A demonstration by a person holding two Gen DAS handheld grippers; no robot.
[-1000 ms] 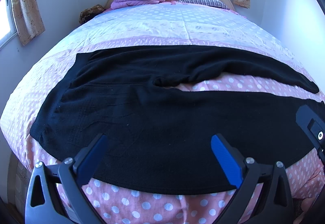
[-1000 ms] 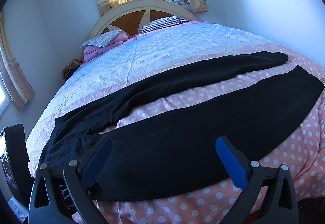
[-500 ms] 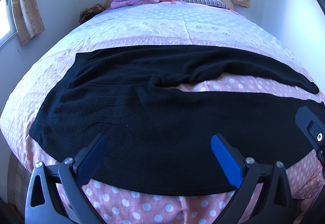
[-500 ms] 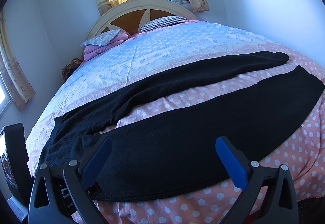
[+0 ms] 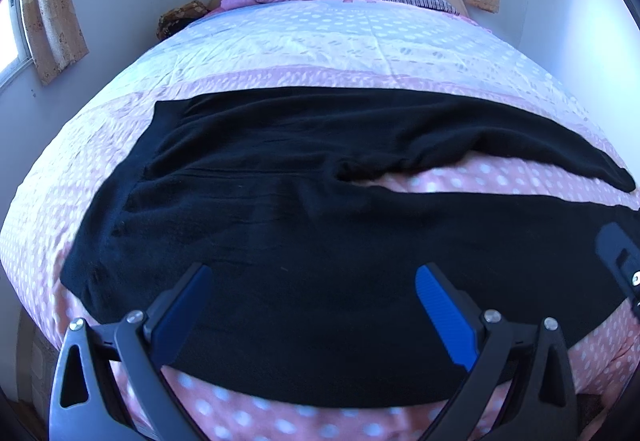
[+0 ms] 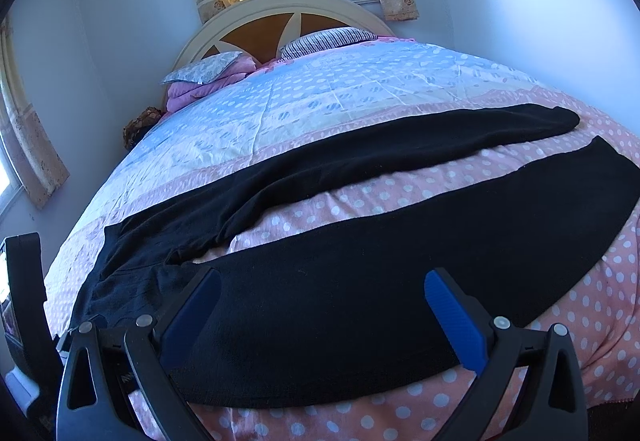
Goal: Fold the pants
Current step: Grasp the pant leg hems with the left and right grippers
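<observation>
Black pants (image 5: 280, 225) lay flat across the near end of the polka-dot bed (image 5: 320, 41), legs running right, while the left gripper (image 5: 312, 281) hovered wide open over their near edge.

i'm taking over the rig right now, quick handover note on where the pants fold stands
Left gripper: open, empty, over the seat end of the pants.
Right gripper: open, empty, over the near leg.
Pants lie flat on the bed, waist to the left, legs spread apart; far leg has a small bunch near the crotch.
Done: pants are laid out, no fold made.
Left: probably bring one leg onto the other, then fold lengthwise.
</observation>
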